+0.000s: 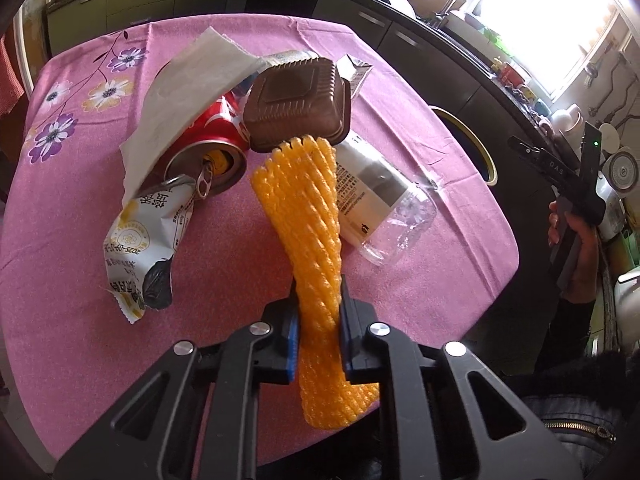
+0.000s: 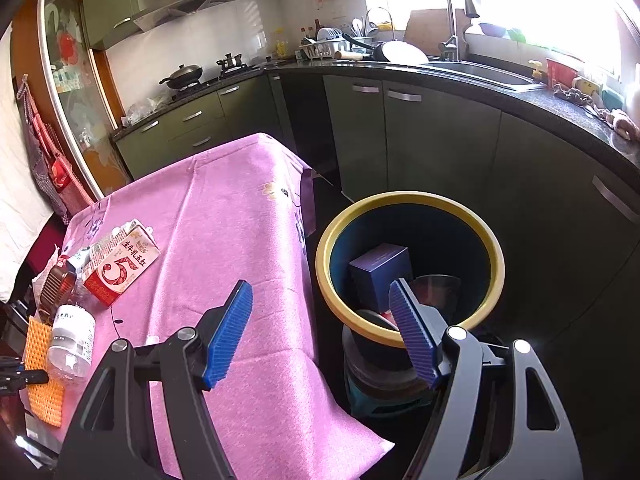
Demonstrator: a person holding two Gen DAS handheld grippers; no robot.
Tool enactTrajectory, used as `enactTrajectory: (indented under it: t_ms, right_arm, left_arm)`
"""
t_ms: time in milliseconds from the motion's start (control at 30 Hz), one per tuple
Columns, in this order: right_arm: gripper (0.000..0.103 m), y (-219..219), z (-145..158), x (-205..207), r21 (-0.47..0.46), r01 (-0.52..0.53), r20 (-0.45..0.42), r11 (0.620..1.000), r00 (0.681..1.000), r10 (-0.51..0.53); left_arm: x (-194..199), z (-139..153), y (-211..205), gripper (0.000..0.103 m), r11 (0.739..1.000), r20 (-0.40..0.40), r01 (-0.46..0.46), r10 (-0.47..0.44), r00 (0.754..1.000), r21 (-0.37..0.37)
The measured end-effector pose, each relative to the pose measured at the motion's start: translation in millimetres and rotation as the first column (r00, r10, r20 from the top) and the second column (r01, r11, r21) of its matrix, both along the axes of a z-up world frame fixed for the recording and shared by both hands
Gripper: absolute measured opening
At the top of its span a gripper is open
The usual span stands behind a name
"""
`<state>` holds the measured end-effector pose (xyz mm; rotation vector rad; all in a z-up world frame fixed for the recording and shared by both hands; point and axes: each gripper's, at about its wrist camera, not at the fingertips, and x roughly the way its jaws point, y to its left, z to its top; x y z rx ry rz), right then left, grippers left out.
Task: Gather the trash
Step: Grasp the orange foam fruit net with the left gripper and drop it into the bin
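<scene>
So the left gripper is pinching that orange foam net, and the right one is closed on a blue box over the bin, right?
Partly. The left gripper does pinch the orange foam net. But the right wrist view shows the right gripper open and empty; the blue box already lies inside the bin.

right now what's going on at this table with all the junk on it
A person is clearing trash with two handheld grippers. The left gripper is shut on an orange foam net, holding it above the pink tablecloth. The right gripper is open and empty near the yellow-rimmed bin, which already holds a blue box. A red can, snack wrapper, brown container, clear bottle and milk carton remain on the table.
</scene>
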<state>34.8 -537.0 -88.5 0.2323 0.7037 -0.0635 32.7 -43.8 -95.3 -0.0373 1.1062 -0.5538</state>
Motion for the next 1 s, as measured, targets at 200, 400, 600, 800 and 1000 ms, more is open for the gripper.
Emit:
enactTrajectory:
  t_ms: [200,400,600,800,1000]
  right_arm:
    - [0.070,-5,1,-6,0.012,0.006,0.009,1.000,1.000,-0.006]
    - [0.070,-12,1,-14,0.027,0.030,0.024,0.999,0.999,-0.031]
    - [0.070,-27,3,-31,0.020,0.095,0.049,0.995,0.994,-0.096]
    - [0.070,-55,-5,-49,0.058,0.157,0.053,0.986,0.986,-0.160]
    - [0.071,-81,-17,-67,0.102,0.203,0.044,0.974,0.977,-0.208]
  left_arm:
    - [-10,32,7,0.015,0.999,0.069,0.030,-0.029,0.997,-0.017]
    - [10,81,-27,0.015,0.988,0.157,0.150,-0.143,0.977,-0.035]
    - [51,116,-128,0.015,0.937,0.189,0.348,-0.336,0.923,-0.031]
    - [84,115,-261,0.015,0.870,0.199,0.491,-0.490,0.849,0.047]
    - [122,77,-379,0.016,0.847,0.160,0.524,-0.531,0.832,0.084]
